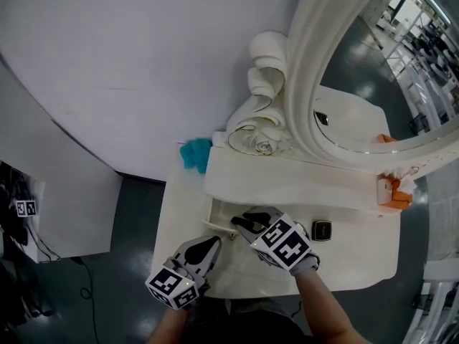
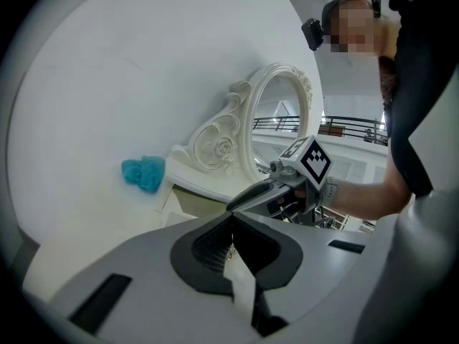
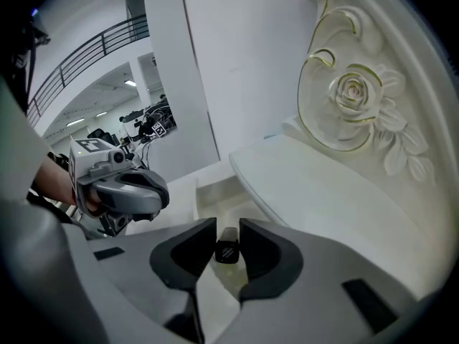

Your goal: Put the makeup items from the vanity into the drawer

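Release of the black tube [image 3: 226, 251], pinched in the right gripper [image 3: 227, 225], is best made low inside the drawer [image 3: 208, 192]; the left gripper [image 2: 231, 219], tips together, sits beside it.

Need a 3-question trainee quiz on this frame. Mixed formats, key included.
1. True or false: the right gripper has its jaws closed on a small black tube.
2. What do the right gripper's jaws point into?
A. the open drawer
B. a basket
C. a sink
3. Fill in: the compact lying on the vanity top beside the right gripper is ___ in colour.

Key: 1 true; 2 A; 3 black.
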Motion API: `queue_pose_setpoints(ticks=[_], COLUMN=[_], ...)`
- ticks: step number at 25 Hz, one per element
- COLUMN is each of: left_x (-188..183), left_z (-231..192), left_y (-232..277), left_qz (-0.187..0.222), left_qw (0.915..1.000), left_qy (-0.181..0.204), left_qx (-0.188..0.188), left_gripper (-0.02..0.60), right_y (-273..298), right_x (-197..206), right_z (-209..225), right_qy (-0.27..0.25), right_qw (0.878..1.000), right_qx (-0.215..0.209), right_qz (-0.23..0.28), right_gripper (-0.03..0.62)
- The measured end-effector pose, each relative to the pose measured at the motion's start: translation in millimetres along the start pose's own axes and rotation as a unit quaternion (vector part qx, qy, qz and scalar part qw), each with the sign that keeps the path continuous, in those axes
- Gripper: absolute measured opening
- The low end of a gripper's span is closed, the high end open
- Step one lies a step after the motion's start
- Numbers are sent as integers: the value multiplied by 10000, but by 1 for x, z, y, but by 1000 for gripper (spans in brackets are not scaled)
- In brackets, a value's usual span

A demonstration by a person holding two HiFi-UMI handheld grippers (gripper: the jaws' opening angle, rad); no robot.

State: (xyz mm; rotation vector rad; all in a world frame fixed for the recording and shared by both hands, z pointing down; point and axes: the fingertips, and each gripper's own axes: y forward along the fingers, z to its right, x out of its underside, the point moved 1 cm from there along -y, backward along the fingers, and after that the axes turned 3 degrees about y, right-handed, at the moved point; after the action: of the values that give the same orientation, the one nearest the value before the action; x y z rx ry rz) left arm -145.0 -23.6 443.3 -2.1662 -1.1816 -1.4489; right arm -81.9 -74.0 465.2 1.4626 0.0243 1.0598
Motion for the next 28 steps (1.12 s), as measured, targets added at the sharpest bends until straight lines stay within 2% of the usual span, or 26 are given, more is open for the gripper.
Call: queue_pose_setpoints(ticks=[10, 28], left_x=[-1, 3], left_z=[3, 6], left_y=[-3, -6], left_qz=[53, 59], left_qw=[10000, 9999], left_qy=[1, -113], left_qx=[-13, -5], left_gripper=[14, 14], right_y=[0, -8], right_x=[2, 8], right_z=[7, 3], right_qy=[0, 294], right_qw=[9997, 9994], right_qx=[235, 112], right_qz=[-53, 155], right_gripper=[107, 109])
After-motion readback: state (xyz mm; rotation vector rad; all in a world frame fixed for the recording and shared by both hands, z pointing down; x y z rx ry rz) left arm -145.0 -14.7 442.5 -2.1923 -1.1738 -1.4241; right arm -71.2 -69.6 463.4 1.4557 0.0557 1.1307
